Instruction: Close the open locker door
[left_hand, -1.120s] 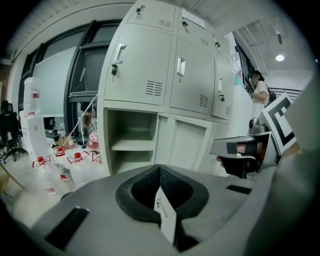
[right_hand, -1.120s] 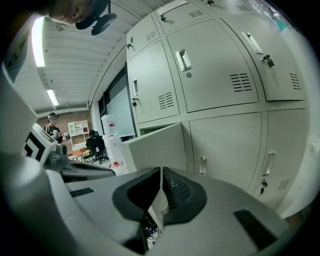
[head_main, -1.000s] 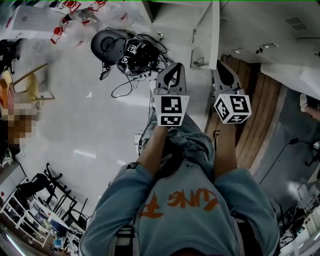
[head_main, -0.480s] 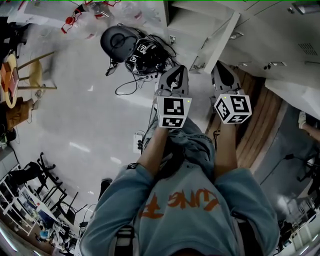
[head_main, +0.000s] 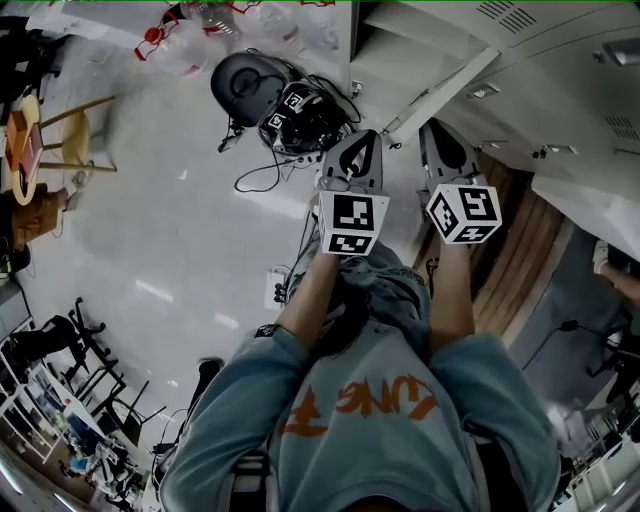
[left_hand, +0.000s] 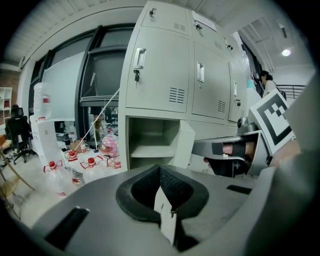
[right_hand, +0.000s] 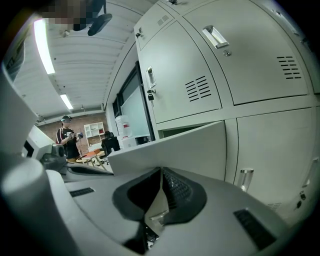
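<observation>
The bank of grey lockers (left_hand: 165, 75) stands ahead. One lower compartment (left_hand: 150, 145) is open, with its door (left_hand: 186, 146) swung out toward me. In the head view the door (head_main: 440, 95) juts out just beyond both grippers. My left gripper (head_main: 350, 160) is shut and holds nothing, and it points at the open compartment. My right gripper (head_main: 440, 148) is also shut and empty. In the right gripper view the door's outer face (right_hand: 175, 147) fills the space right above the fingertips; I cannot tell whether they touch it.
Several water bottles (left_hand: 55, 172) stand on the floor left of the lockers. A black round device with tangled cables (head_main: 270, 95) lies on the floor ahead. A wooden stool (head_main: 60, 140) is far left. A person (right_hand: 67, 135) stands in the background.
The head view has shifted toward the lockers. Both grippers have come closer to the open door, which now lies just past their tips. Both stay shut.
</observation>
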